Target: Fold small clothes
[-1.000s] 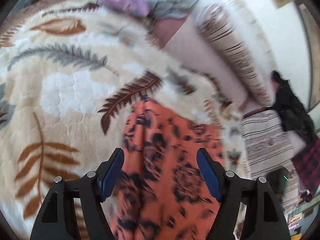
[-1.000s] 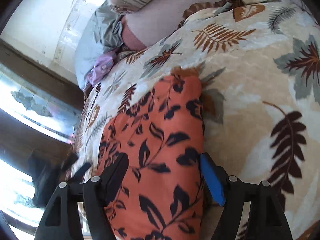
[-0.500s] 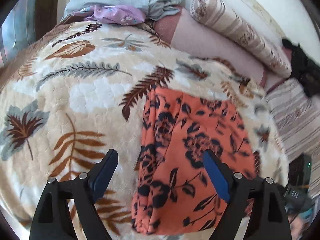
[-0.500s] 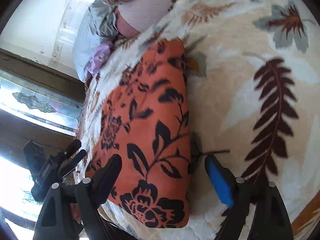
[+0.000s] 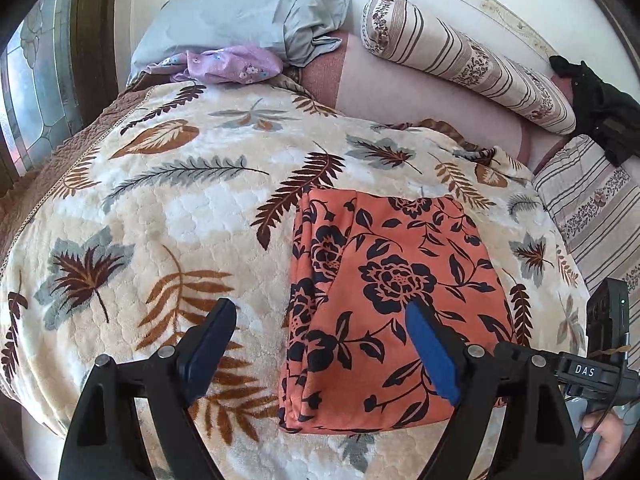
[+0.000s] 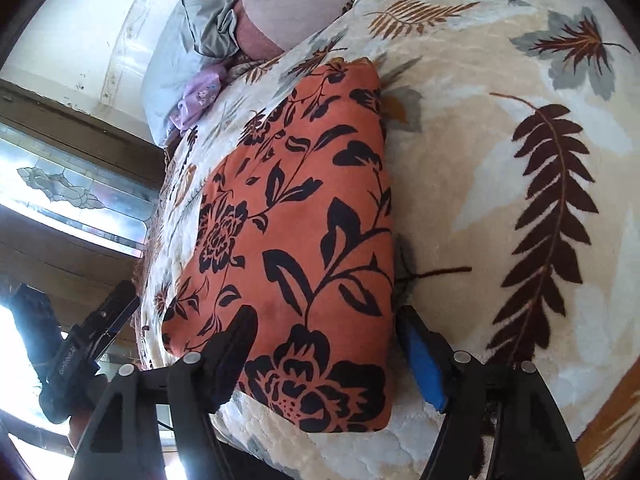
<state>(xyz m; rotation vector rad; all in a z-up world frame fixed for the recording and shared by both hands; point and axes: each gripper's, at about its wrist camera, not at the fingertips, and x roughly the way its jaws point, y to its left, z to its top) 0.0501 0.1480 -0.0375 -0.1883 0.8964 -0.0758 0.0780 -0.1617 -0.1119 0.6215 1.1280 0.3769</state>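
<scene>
We have the bed (image 5: 360, 92) under us, spread with a plush cream blanket (image 5: 168, 216) printed with brown and grey leaves, its pile quilted and soft-looking. On it, toward the near edge, lies the orange garment (image 5: 384, 288), a thin, drapey cloth with a black flower print, already brought into a tidy rectangle with stacked layers showing along its left side. We judge the folding of this piece is about finished and that we are letting go of it.

Our left gripper (image 5: 324, 344) hangs above the garment's near left part, its fingers wide apart and holding nothing; one finger sits over the blanket, the other over the cloth. Our right gripper (image 6: 328, 352) hovers at the garment's near right corner, its fingers closing, with the folded corner between them but neither pad visibly pressing on it.

Next we would either tuck the loose layers at the left edge or reach for another piece; the small lilac cloth (image 5: 228, 65) by the grey pillow (image 5: 248, 20) looks a likely one. A striped bolster (image 5: 464, 56) lies beyond.
</scene>
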